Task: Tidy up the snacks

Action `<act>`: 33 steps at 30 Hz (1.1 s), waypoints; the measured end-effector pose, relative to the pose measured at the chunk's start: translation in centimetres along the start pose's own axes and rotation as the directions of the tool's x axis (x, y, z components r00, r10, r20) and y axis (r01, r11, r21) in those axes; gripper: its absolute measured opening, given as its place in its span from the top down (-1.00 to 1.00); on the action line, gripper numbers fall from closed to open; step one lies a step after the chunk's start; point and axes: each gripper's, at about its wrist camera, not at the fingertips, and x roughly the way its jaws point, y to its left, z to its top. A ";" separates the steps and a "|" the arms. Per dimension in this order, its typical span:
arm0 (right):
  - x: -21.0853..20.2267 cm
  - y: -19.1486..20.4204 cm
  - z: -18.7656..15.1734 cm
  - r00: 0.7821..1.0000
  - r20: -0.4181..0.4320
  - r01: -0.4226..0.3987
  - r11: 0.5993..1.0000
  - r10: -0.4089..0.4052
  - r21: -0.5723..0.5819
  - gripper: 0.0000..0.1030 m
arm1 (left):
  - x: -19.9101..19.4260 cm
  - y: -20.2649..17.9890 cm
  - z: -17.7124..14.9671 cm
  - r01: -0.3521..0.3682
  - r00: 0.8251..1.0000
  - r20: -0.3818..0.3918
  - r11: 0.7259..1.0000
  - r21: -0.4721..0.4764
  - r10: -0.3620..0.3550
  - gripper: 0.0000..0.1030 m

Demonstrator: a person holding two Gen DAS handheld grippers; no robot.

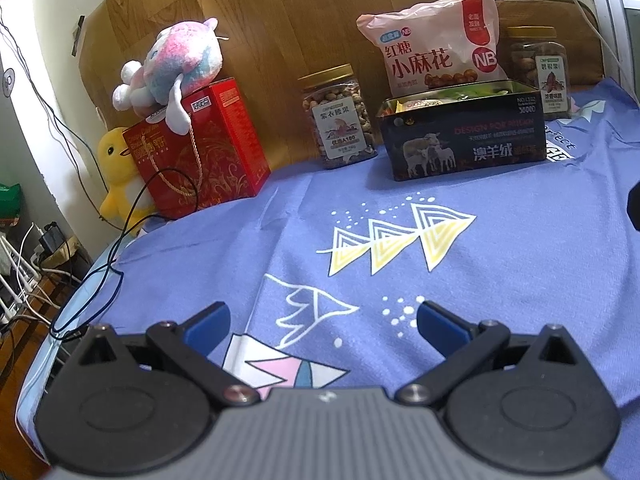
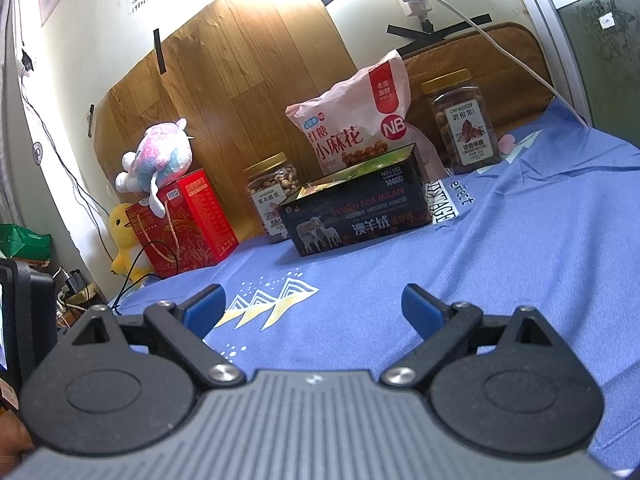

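Both sets of blue fingers are spread wide and hold nothing: the left gripper (image 1: 322, 322) and the right gripper (image 2: 312, 306) hang over bare blue cloth (image 1: 520, 240), well short of the snacks.

From the left wrist, the black box (image 1: 464, 136) sits at about one o'clock, lid off, with packets showing inside. Behind it leans the pink bag (image 1: 432, 48); a nut jar (image 1: 340, 120) stands at twelve o'clock and a second jar (image 1: 540, 72) further right. No snack lies loose on the cloth, so this fits either a tidy-up that is over or one with the jars and bag left to place; I can't judge which.

The box reads "DESIGN FOR MILAN" and "澳羊绒"; the bag "红糖小麻花" and "NB"; the jars "紫衣腰果" and "碧根果".
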 end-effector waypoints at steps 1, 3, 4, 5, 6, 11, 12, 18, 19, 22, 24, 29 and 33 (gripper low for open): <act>0.0 0.0 0.0 1.000 0.000 0.000 1.000 0.000 0.000 -0.88 | 0.0 0.0 0.0 0.000 1.000 0.000 1.000 0.000 0.000 -1.00; 0.0 0.0 0.0 1.000 0.001 0.000 1.000 0.000 0.001 -0.88 | 0.0 0.0 0.0 0.000 1.000 0.000 1.000 -0.001 0.000 -1.00; 0.0 -0.1 0.0 1.000 0.002 -0.002 1.000 0.002 0.001 -0.88 | 0.0 0.0 0.0 0.000 1.000 0.000 1.000 0.000 0.000 -1.00; 0.0 -0.1 0.1 1.000 0.002 -0.002 1.000 0.002 0.001 -0.88 | 0.0 -0.1 0.0 0.001 1.000 0.000 1.000 0.001 -0.001 -1.00; 0.0 -0.1 0.1 1.000 0.001 -0.002 1.000 0.002 0.001 -0.88 | 0.0 -0.1 0.0 0.002 1.000 0.000 1.000 0.002 -0.002 -1.00; -0.1 -0.1 0.0 1.000 0.002 -0.002 1.000 0.002 0.002 -0.88 | -0.1 -0.2 0.0 0.003 1.000 0.001 1.000 0.003 -0.003 -1.00; -0.1 -0.1 0.0 1.000 0.002 -0.001 1.000 0.001 0.002 -0.88 | -0.1 -0.2 0.0 0.002 1.000 0.001 1.000 0.003 -0.002 -1.00; -0.1 -0.1 0.1 1.000 0.001 -0.003 1.000 0.003 0.003 -0.88 | -0.3 -0.5 0.0 0.005 1.000 0.002 1.000 0.007 -0.005 -1.00; -0.1 -0.1 0.1 1.000 0.001 -0.003 1.000 0.003 0.003 -0.88 | -0.3 -0.5 0.0 0.006 1.000 0.002 1.000 0.008 -0.006 -1.00; -0.1 -0.2 0.1 1.000 0.001 -0.004 1.000 0.004 0.002 -0.88 | -0.3 -0.5 0.0 0.005 1.000 0.003 1.000 0.008 -0.005 -1.00; -0.1 -0.2 0.1 1.000 0.001 -0.004 1.000 0.004 0.003 -0.88 | -0.4 -0.6 0.0 0.009 1.000 0.004 1.000 0.010 -0.009 -1.00; -0.2 -0.2 0.2 1.000 0.006 -0.002 1.000 0.002 0.006 -0.88 | -0.6 -0.7 0.1 0.023 1.000 0.007 1.000 0.014 -0.023 -1.00; -0.5 -0.3 0.3 1.000 0.015 0.001 1.000 -0.001 0.012 -0.88 | -0.7 -0.8 0.2 0.034 0.999 0.010 0.999 0.017 -0.034 -1.00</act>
